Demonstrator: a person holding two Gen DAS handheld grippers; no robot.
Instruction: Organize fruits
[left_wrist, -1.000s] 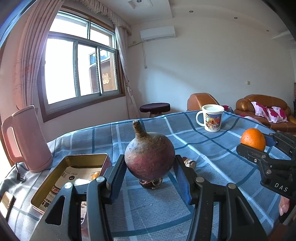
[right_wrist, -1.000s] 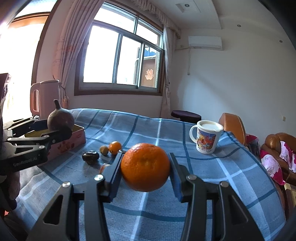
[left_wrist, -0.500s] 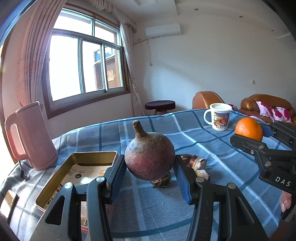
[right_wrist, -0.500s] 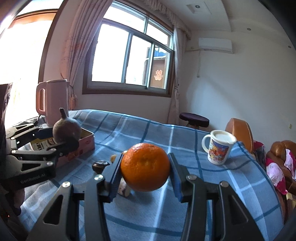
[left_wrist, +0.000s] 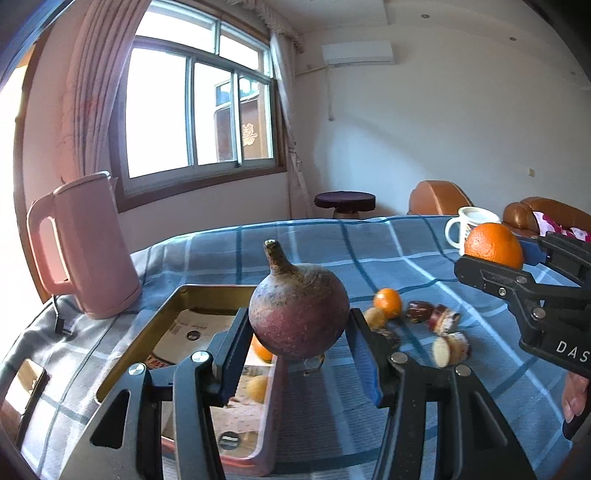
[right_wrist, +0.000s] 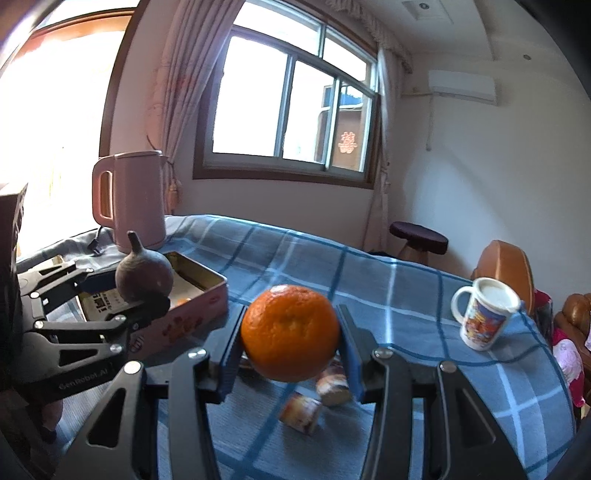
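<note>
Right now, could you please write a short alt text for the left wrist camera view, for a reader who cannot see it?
The left gripper holds a round purple-brown root vegetable above the edge of an open tin box on a blue checked tablecloth. At right, the right gripper holds an orange. A pink kettle stands at left.

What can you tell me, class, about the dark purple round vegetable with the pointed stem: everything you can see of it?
The purple vegetable is round and bulbous, reddish-purple with a rough, brownish, dusty skin and a tapering grey-brown stem pointing up, tilted slightly. It looks whole and firm, like a beet or turnip. The left gripper holds it clear of the checked tablecloth, one of the fingers pressing each side. It hangs over the near edge of the open tin.
</note>
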